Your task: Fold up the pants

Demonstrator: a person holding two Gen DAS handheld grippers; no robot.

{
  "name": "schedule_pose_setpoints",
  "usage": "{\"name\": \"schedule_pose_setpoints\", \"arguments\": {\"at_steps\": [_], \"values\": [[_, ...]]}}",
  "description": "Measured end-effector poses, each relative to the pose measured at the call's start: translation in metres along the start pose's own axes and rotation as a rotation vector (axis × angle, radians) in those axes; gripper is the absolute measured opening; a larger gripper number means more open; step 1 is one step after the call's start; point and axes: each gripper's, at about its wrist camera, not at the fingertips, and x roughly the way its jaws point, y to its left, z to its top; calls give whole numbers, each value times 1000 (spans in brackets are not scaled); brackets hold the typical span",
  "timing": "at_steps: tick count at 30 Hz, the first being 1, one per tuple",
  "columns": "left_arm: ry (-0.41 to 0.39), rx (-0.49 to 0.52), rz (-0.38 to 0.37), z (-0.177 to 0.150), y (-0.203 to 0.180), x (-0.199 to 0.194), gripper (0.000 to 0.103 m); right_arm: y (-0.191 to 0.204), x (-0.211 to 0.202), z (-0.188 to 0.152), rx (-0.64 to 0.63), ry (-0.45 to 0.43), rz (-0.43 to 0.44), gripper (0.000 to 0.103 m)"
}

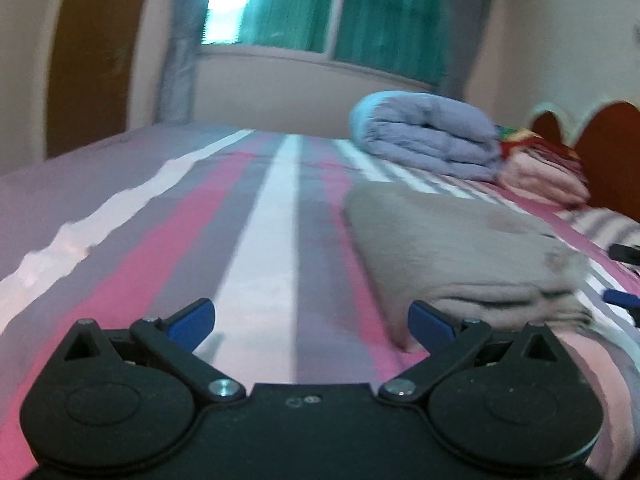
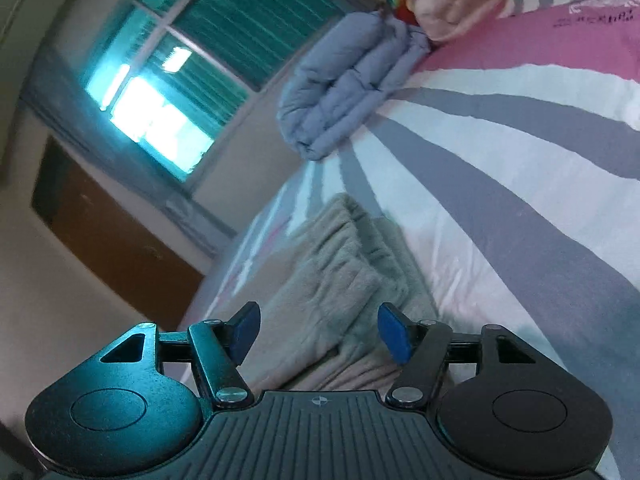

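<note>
The pants [image 1: 460,248] lie folded into a thick beige-grey bundle on the striped bed, right of centre in the left wrist view. My left gripper [image 1: 312,322] stands open just left of the bundle's near corner, with only the sheet between its blue pads [image 1: 192,320]. At the right edge of that view, a blue pad [image 1: 622,299] of the other gripper shows beside the bundle. In the right wrist view, which is rolled, the pants [image 2: 340,272] lie just ahead of my right gripper [image 2: 320,332]. It is open, and its pads do not press on the cloth.
The bed sheet [image 1: 280,220] has pink, grey and white stripes. A folded blue quilt [image 1: 428,140] and a pink folded cloth [image 1: 548,176] lie at the far right by the red-brown headboard [image 1: 600,148]. Beyond the bed are a window [image 1: 320,4] and a brown door [image 1: 92,56].
</note>
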Motion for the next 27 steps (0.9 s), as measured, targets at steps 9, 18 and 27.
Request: {"name": "schedule_pose_setpoints", "arguments": {"at_steps": [9,18,27], "values": [[82,114,-21,-8,-29,26,95,-3,2,-7,27,-8,-26,66],[40,106,70,-7,-22,40,92,-4,29,-6,54,31,42,66],[43,-74,62,-6,6,41,96,-5,64,-6,39,79,-53,39]]}}
